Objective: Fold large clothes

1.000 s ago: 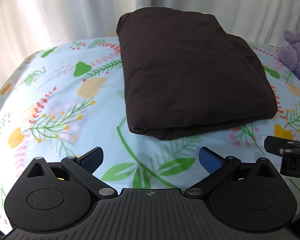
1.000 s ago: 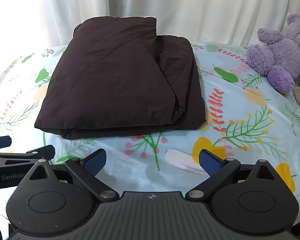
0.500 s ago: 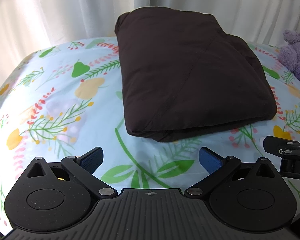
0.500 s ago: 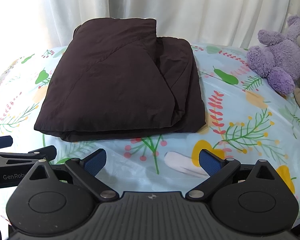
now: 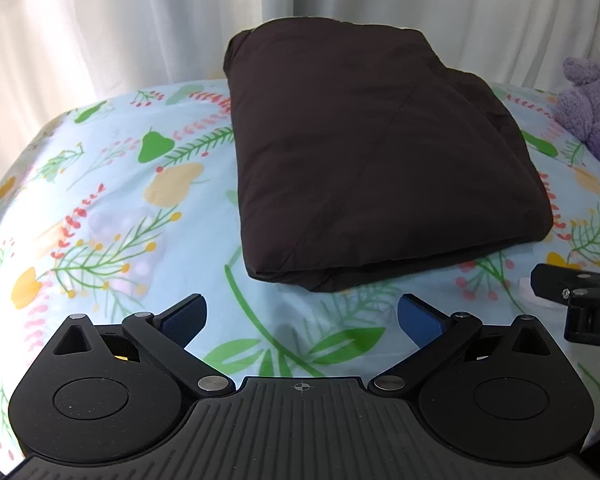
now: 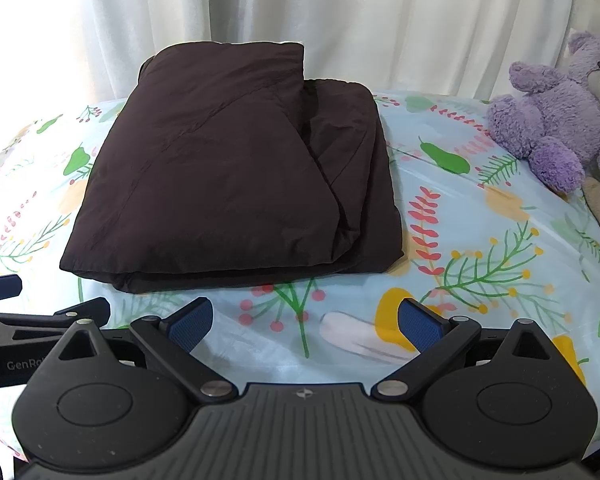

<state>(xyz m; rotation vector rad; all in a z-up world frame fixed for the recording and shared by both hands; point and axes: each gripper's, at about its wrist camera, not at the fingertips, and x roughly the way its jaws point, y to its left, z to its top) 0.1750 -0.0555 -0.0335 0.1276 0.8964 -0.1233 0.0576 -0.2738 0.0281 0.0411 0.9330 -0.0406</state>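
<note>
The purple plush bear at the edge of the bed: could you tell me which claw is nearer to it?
Right. The right claw hovers open with the purple plush bear ahead to its right; the left claw, also open, sits further left, seeing the bear only at its frame's right edge.

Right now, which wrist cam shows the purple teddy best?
Right wrist view: the purple teddy shows face, arm and legs, sitting on the floral sheet right of the folded dark garment. Left wrist view catches only a cropped sliver at the frame edge.
</note>
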